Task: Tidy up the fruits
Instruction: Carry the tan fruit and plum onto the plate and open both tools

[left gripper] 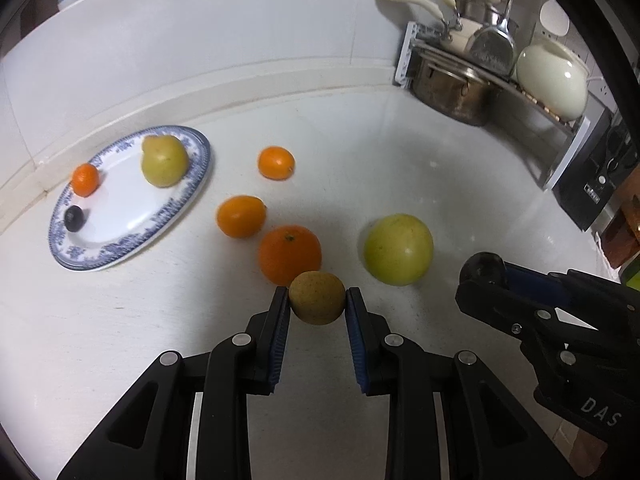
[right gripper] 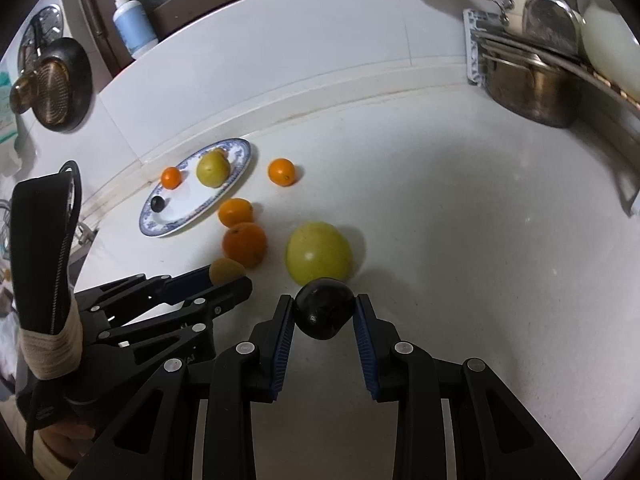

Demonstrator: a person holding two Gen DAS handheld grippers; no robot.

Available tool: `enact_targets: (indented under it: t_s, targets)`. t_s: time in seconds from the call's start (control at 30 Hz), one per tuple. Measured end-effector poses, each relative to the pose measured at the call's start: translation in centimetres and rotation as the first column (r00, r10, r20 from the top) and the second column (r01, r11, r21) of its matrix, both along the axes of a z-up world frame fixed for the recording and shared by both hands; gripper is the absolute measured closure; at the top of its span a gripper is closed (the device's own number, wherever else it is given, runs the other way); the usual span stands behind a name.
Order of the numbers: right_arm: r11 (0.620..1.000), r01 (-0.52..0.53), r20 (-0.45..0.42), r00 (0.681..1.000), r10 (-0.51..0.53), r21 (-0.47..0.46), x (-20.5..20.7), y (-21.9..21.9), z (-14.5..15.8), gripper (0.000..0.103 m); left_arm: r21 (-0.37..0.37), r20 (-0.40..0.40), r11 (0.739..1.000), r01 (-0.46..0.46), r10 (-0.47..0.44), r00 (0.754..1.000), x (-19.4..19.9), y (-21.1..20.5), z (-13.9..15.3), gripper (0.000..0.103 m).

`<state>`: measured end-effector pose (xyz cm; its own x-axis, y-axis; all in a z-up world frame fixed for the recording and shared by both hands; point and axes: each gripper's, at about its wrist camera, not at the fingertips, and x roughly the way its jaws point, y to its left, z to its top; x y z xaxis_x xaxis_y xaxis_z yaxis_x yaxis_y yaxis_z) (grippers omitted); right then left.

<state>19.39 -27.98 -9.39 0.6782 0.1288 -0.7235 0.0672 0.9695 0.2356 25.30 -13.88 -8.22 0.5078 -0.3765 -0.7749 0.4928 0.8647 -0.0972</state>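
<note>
The left hand-held gripper (left gripper: 317, 300) pinches a small brown fruit (left gripper: 317, 298) low in the frame's centre. The right hand-held gripper (right gripper: 324, 310) clamps a dark plum (right gripper: 324, 314), also low centre. On the surface (left gripper: 460, 200), the plate (left gripper: 120, 248) lies at left.

Left tool (left gripper: 317, 300); right tool (right gripper: 324, 312); both clamped

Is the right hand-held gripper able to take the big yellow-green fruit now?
Probably not yet: the right hand-held gripper is shut on a dark plum. The big yellow-green fruit lies just ahead, unblocked.

Both tongs (left gripper: 317, 308) (right gripper: 324, 312) are black linkages with silver rivets and blue ribbed pads.
</note>
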Motion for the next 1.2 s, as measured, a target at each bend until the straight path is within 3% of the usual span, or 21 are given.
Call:
enact_targets:
  t_s: [0.43,1.2]
  targets:
    - [0.997,-0.076,0.067,0.995,0.078,-0.034,0.2,3.4,3.1,0.072,-0.047,0.086,0.998,-0.052,0.056,0.995,-1.1,4.3,3.8,0.075]
    - [0.969,-0.229,0.152,0.959,0.241,-0.090,3.7,10.6,7.2,0.072,-0.087,0.186,0.979,-0.186,0.199,0.962,-0.4,12.1,7.1,0.075]
